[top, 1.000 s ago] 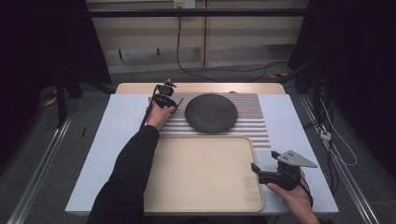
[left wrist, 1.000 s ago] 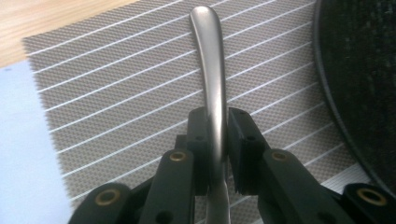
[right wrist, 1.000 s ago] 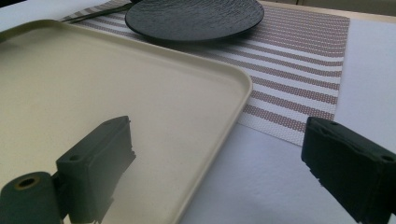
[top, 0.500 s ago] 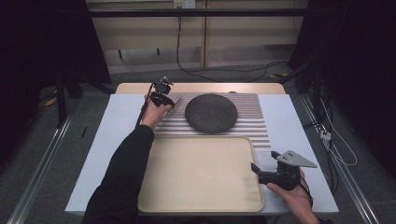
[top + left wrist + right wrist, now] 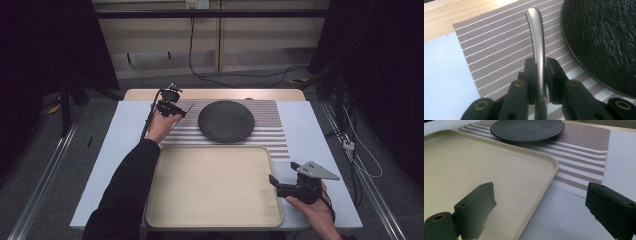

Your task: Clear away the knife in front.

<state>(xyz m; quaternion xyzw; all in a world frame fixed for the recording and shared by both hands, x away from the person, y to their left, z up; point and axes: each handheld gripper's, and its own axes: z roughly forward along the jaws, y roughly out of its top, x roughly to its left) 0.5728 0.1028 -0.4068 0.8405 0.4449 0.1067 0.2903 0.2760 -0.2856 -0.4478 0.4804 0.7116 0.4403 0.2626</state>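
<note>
The left hand-held gripper (image 5: 176,108) has its jaws clamped on a slim metal utensil handle (image 5: 537,45), pinching it by its flat sides so it stands edge-on and cannot twist; it hangs above the far left corner of the striped placemat (image 5: 270,131), just left of the dark plate (image 5: 225,120), likely to be laid beside it. The right hand-held gripper (image 5: 278,184) waits on the near right, jaws wide apart and empty, astride the rim of the cream tray (image 5: 165,200). The left gripper view shows the grip on the handle, which from the high view is a thin sliver; the high view gives the layout on the worktop (image 5: 120,145).
</note>
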